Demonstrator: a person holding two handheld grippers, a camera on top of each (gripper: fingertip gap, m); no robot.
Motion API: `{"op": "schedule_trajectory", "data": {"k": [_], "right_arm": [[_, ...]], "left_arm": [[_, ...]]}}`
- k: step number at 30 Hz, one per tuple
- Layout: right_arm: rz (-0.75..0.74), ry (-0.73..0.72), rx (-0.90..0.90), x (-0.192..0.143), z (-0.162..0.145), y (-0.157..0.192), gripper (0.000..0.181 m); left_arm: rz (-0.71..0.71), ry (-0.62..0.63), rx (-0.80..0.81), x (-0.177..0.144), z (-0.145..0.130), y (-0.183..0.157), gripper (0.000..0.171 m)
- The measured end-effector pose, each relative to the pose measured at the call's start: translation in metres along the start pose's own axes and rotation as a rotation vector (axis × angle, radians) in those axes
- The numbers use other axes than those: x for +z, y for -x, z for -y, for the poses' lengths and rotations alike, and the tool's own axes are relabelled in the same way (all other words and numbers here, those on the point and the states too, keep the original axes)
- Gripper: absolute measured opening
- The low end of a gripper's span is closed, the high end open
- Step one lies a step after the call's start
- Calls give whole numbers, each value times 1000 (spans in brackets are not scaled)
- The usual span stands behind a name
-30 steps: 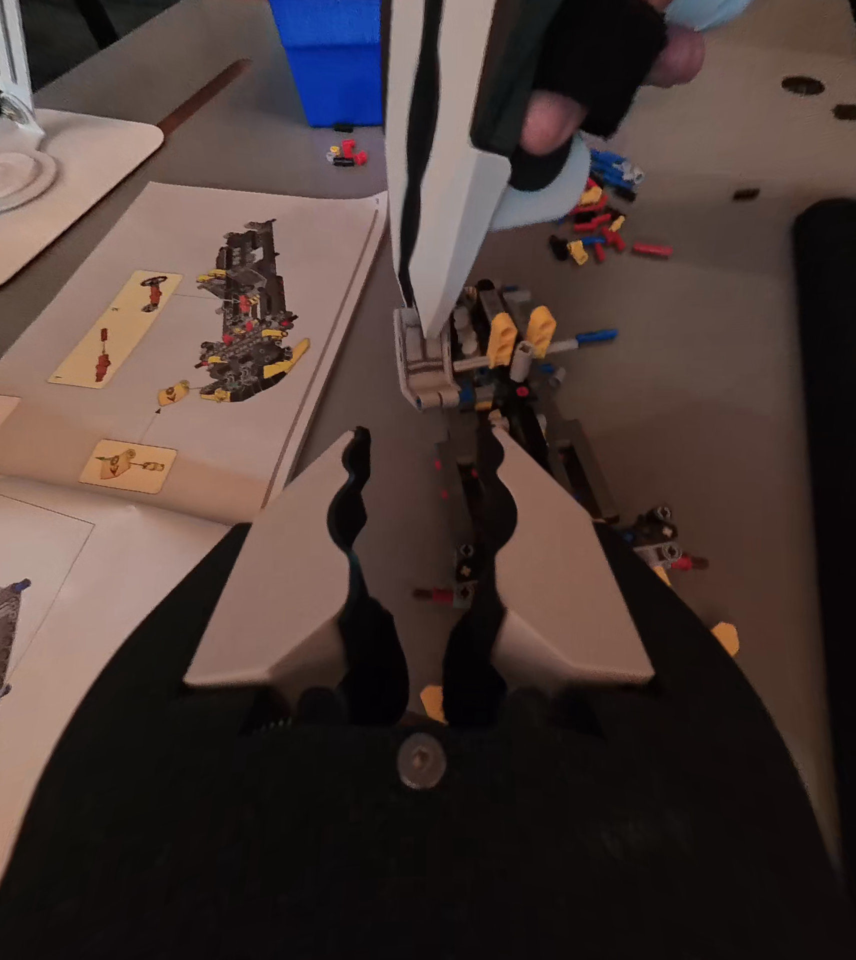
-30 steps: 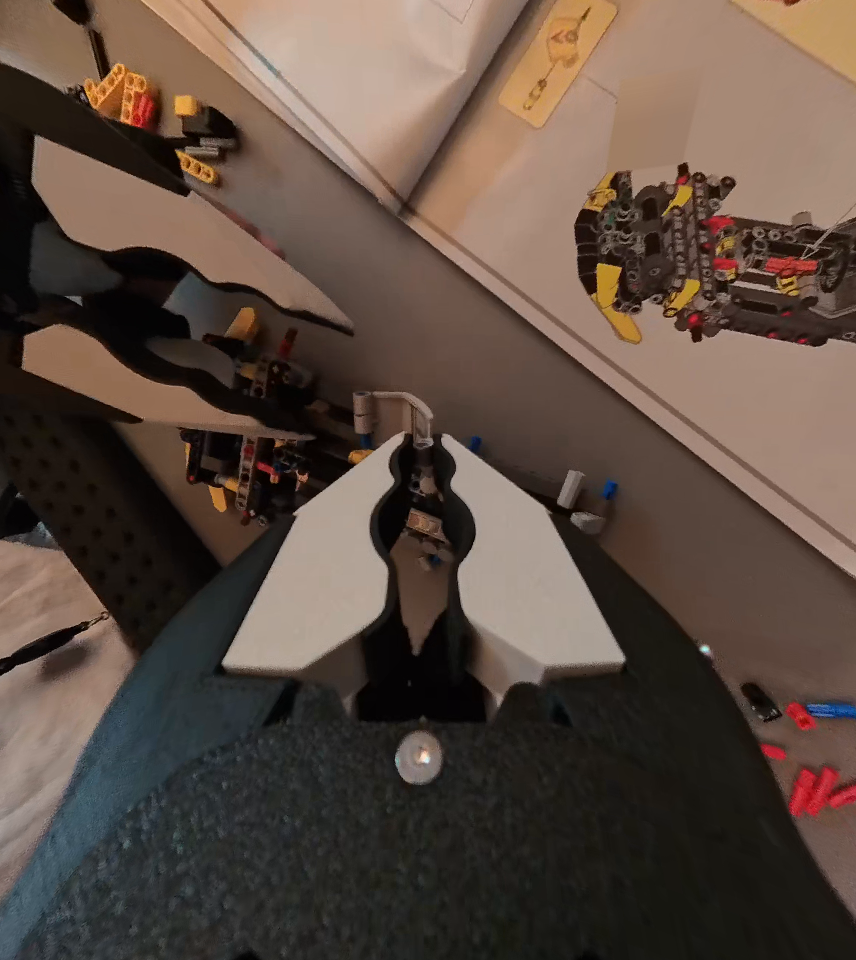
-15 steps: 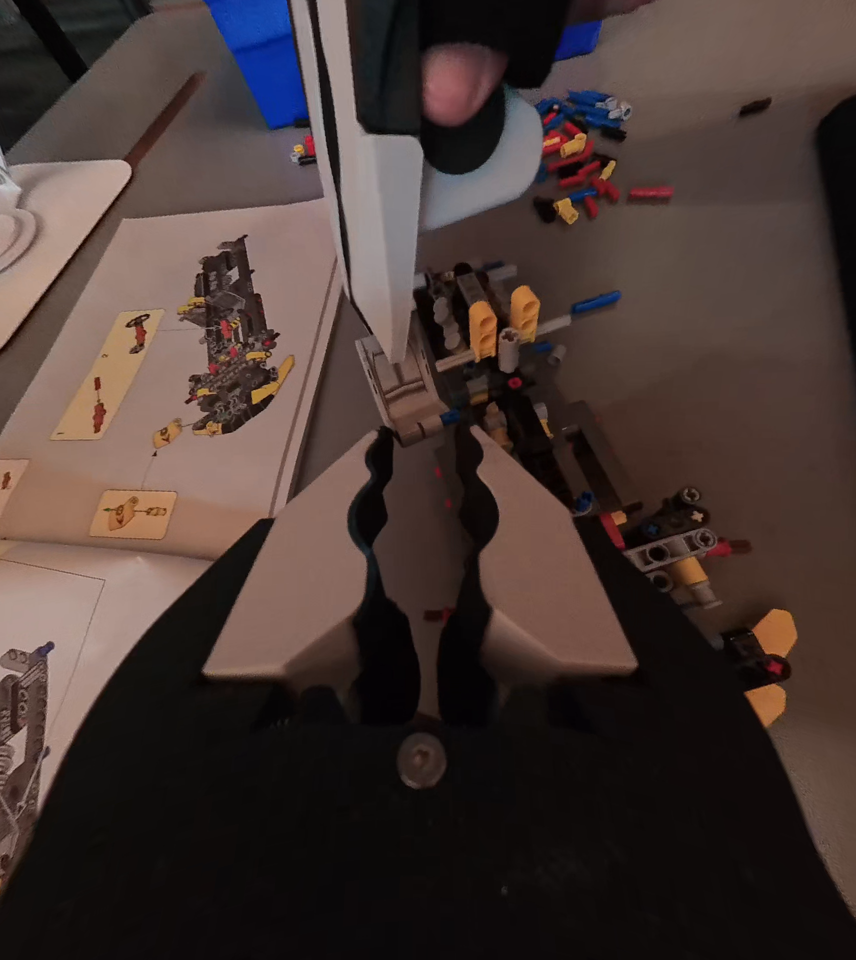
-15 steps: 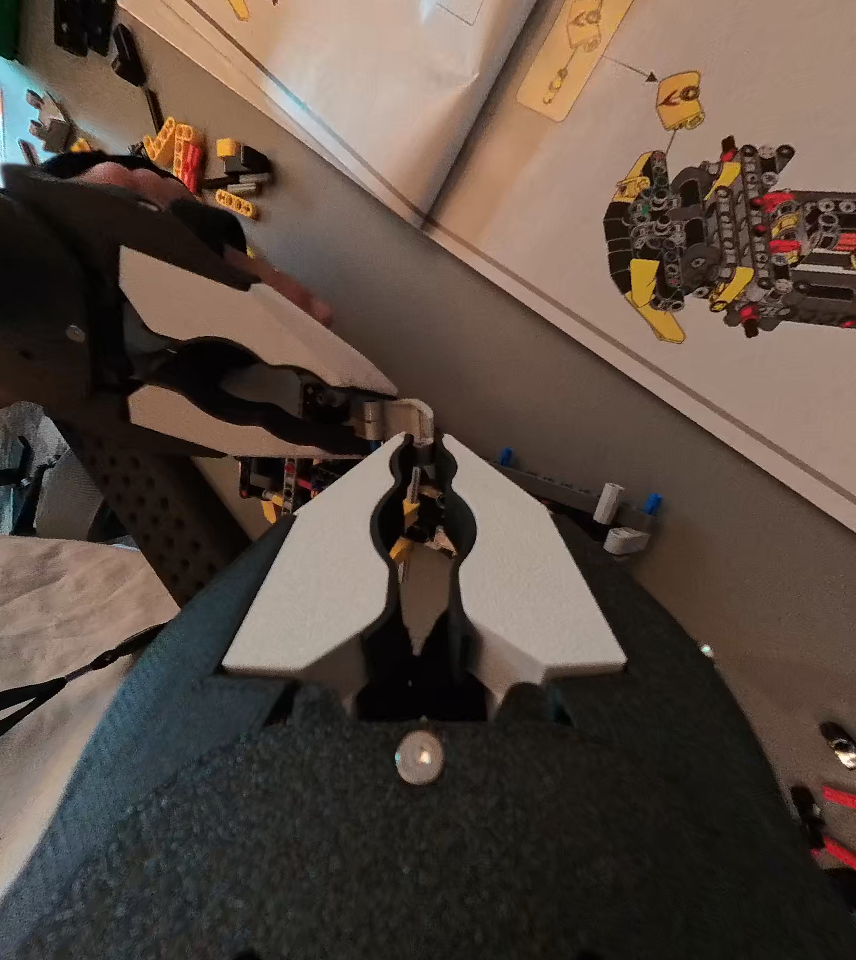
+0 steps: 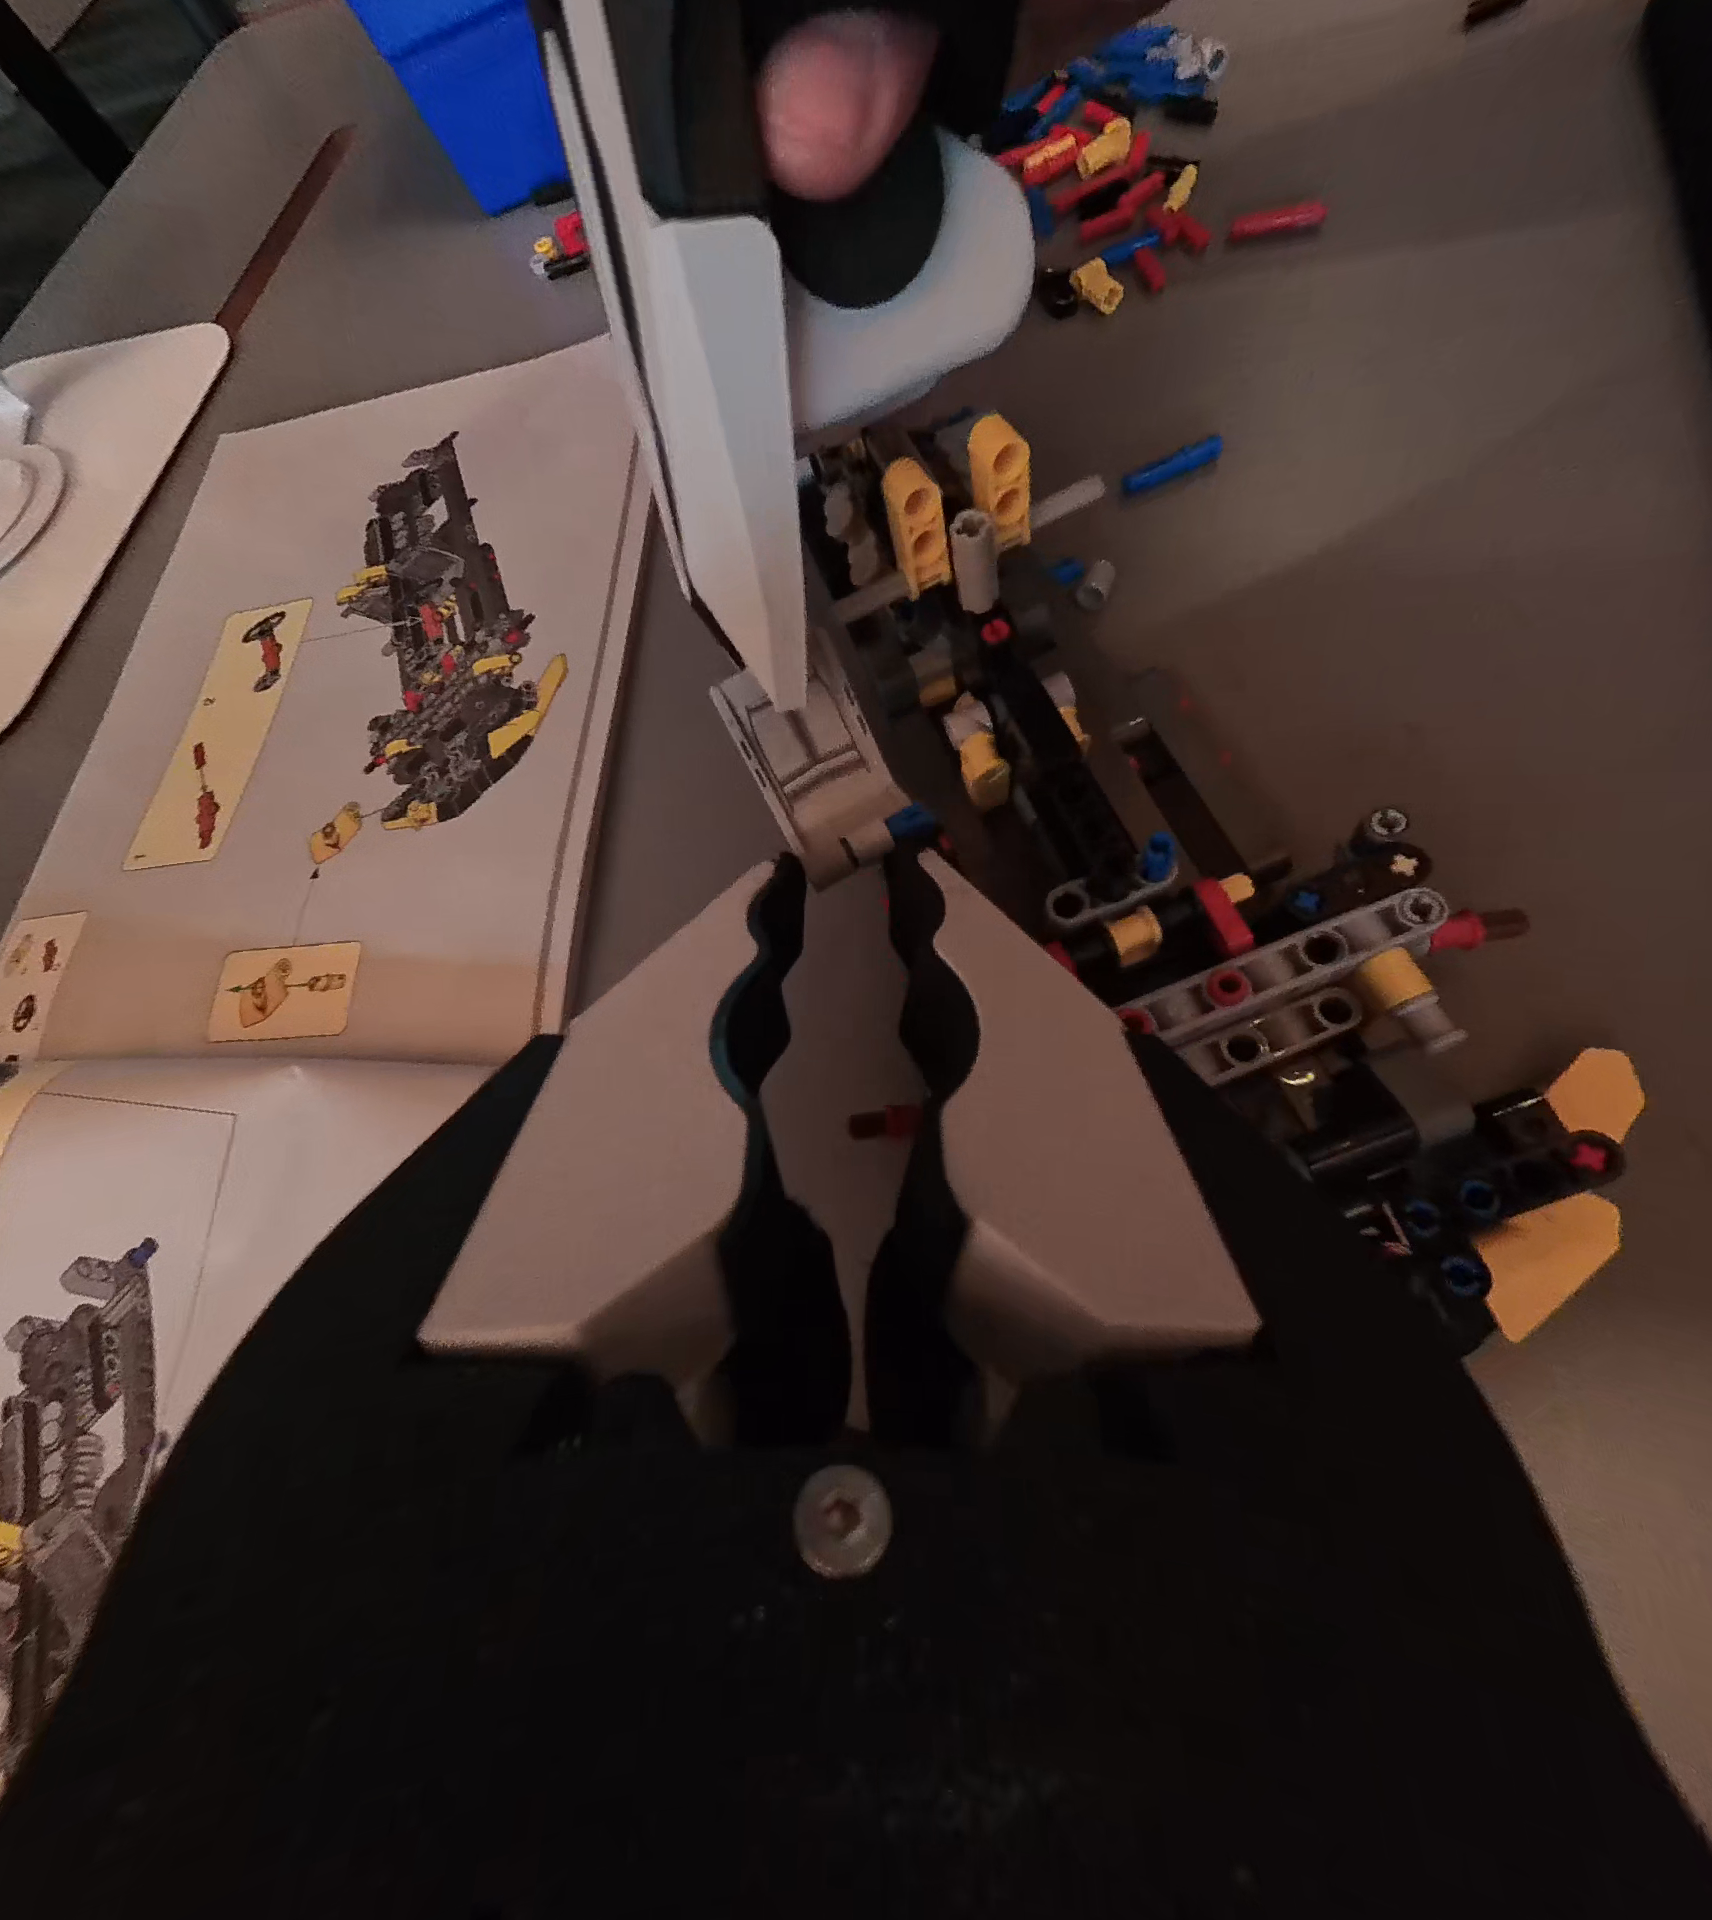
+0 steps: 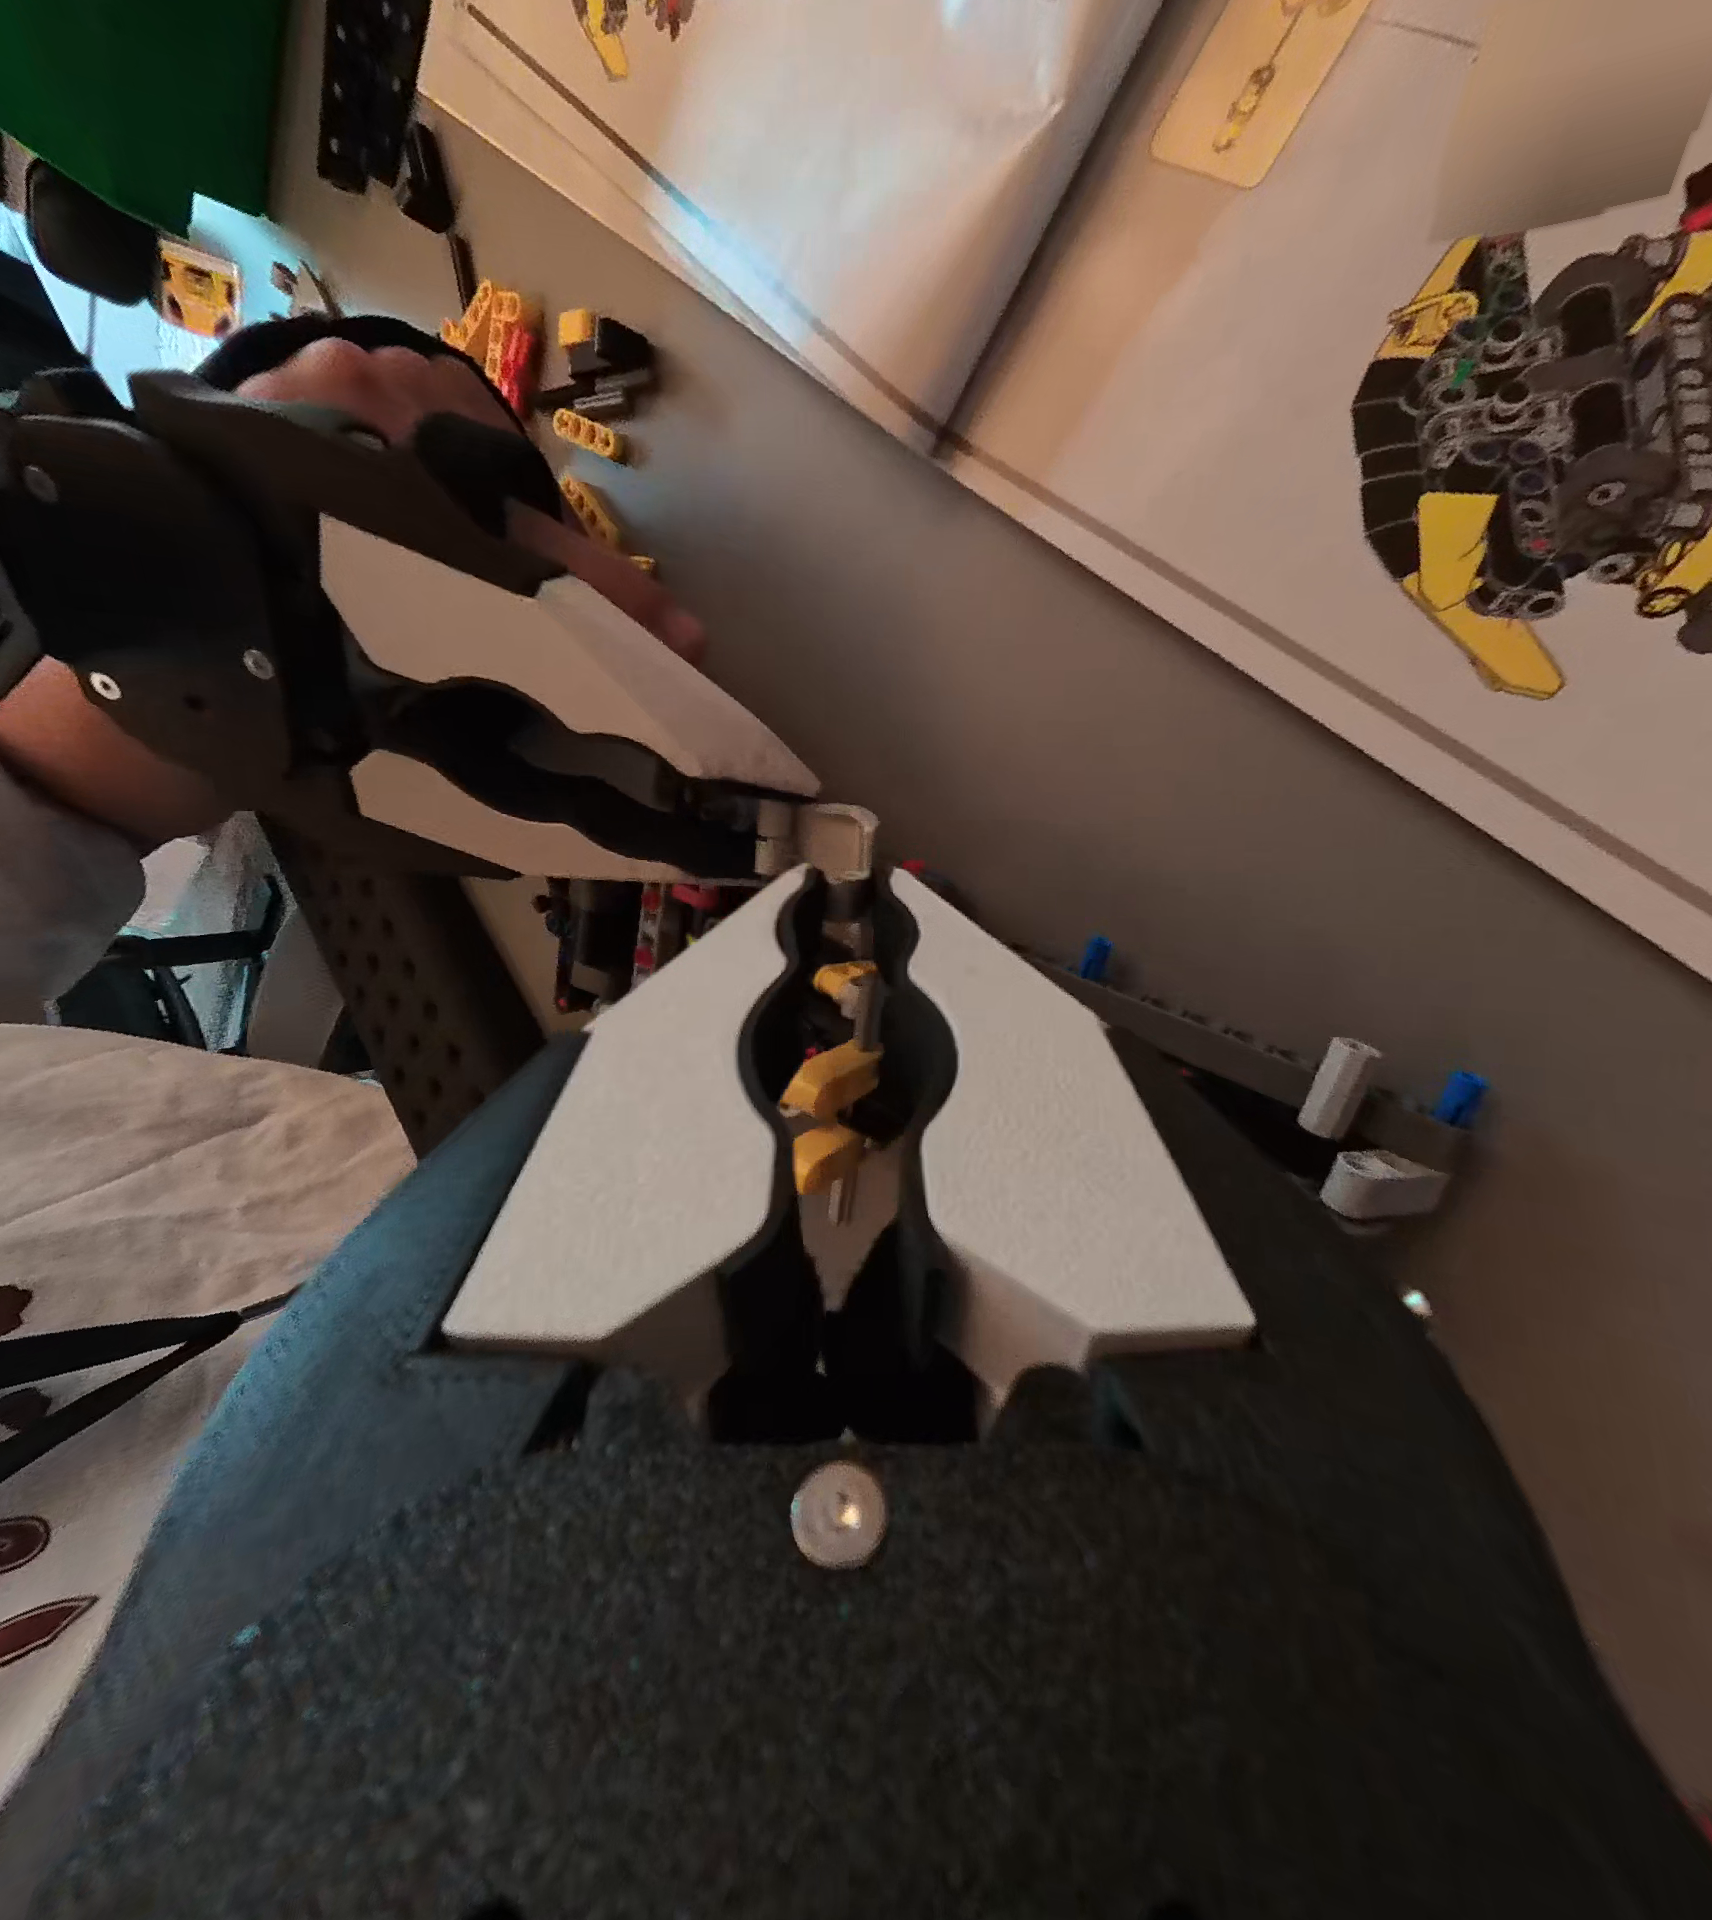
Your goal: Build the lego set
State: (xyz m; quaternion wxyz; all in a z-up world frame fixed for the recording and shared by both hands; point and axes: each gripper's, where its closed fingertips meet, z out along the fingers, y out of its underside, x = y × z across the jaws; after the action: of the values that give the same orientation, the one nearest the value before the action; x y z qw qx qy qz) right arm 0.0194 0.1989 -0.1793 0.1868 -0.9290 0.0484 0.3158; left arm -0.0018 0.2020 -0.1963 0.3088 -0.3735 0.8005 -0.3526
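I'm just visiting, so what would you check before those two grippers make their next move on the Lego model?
1. Right gripper holding the grey piece: ok, jaws look closed around it.
2. Left gripper lined up: ok, the piece's end sits between its jaws.
3. Left jaws actually gripping: cannot tell.
4. Grey piece fully seated on the model: cannot tell.
5. Instruction booklet open beside the model: ok.
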Motion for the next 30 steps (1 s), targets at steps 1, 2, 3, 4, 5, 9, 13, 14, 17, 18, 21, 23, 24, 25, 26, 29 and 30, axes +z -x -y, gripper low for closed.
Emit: {"op": "schedule_trajectory", "data": {"k": [1, 2, 3, 4, 5, 9, 13, 14, 17, 18, 21, 23, 24, 25, 26, 29, 30], "right_arm": [[-10, -7, -8, -1, 1, -1, 7], [-17, -16, -14, -1, 2, -2, 7], [-19, -25, -17, -2, 3, -2, 7], [-16, -33, -20, -3, 3, -2, 7], [-12, -37, -24, -2, 3, -1, 7], [1, -61, -39, 0, -2, 1, 7], [-29, -59, -51, 1, -11, 3, 6], [-49, -58, -65, -1, -12, 4, 6], [-76, -73, -62, -5, -9, 3, 6], [-84, -74, -61, -5, -10, 2, 6], [-119, -82, -86, -4, -9, -2, 6], [-118, -93, -93, -4, -7, -1, 6], [-119, -99, -95, -4, -6, -1, 6], [-123, -100, -97, -4, -6, -1, 6], [-134, -99, -98, -4, -6, -2, 6], [-182, -106, -103, -4, -5, -6, 6], [-194, -108, -111, -4, -5, -6, 6]], "left_arm": [[11, -6, -3, 0, 1, 2, 14], [21, -12, -5, -1, 2, 4, 14], [27, -17, -7, -1, 3, 5, 14], [26, -20, -3, -2, 3, 4, 13], [25, -21, 6, -3, 3, 4, 14], [14, -6, 58, -3, 1, -3, 12], [-37, -34, 131, -2, 7, -19, 3], [-31, -33, 146, -1, 8, -19, 2], [-25, -51, 163, 0, 11, -19, 1], [-23, -47, 165, 0, 10, -17, 1], [10, -39, 157, -2, 6, -10, 1], [18, -34, 134, -5, 6, -7, 4], [15, -32, 111, -6, 6, -6, 6], [5, -35, 84, -9, 6, -6, 9], [-9, -45, 50, -11, 8, -8, 12], [-50, -76, -104, -17, 16, -9, 18], [-41, -81, -171, -17, 18, -6, 18]]}}
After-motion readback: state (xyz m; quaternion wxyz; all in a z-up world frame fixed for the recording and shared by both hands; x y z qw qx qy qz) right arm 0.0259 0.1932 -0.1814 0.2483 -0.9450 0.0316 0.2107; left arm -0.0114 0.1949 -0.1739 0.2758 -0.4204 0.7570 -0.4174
